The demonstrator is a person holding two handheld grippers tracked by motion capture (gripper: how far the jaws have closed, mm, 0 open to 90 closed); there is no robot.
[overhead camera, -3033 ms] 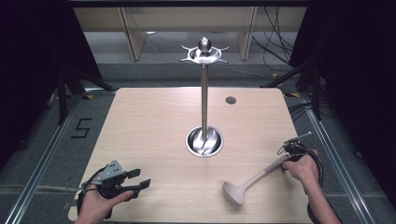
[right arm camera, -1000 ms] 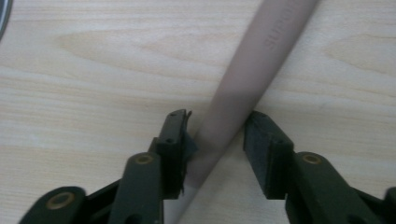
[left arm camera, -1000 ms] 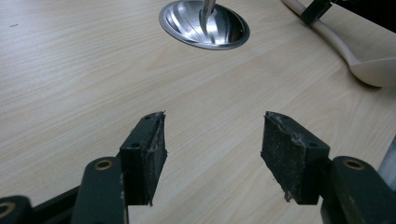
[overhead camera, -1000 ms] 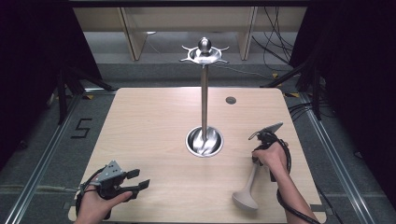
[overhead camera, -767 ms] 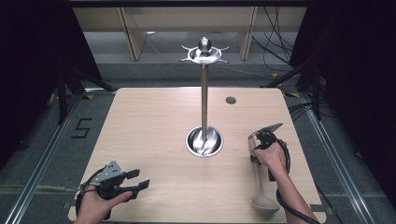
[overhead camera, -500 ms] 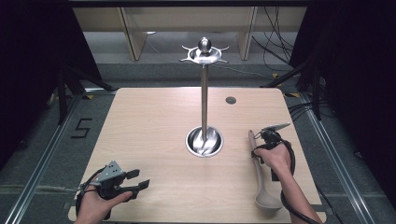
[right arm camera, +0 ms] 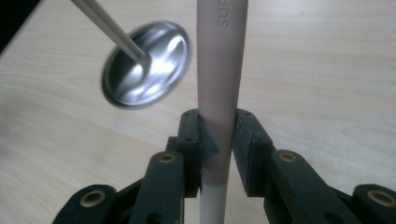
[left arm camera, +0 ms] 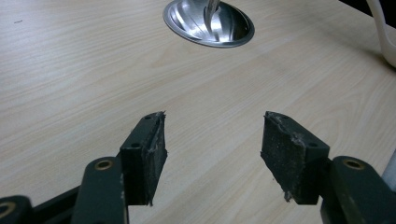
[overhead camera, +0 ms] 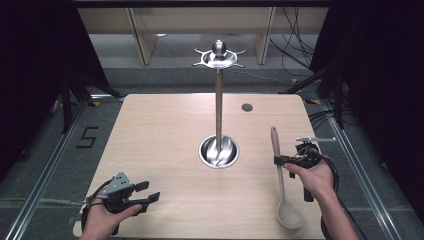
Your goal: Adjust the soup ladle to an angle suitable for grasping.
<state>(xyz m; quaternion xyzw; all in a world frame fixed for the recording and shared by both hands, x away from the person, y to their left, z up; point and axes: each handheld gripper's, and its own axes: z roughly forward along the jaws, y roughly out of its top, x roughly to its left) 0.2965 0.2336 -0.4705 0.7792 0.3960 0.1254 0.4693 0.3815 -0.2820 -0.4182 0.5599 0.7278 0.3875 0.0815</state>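
Right gripper (overhead camera: 283, 160) pinches the ladle (overhead camera: 281, 185) at mid-handle, jaws just closed onto it, at 4 o'clock of the stand base (overhead camera: 218, 152). Left gripper (overhead camera: 146, 192) rests at 7 o'clock, jaws spread, holding nothing.

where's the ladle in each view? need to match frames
High view: ladle at right, handle pointing away, bowl near the table's front edge, clamped in the right gripper.
Left gripper view: its pale bowl at the upper right corner.
Right gripper view: handle upright at centre.
Shared landmark: the steel stand's round base.

beige ladle (overhead camera: 282, 180), silver stand (overhead camera: 218, 100), pale wood table (overhead camera: 160, 130)
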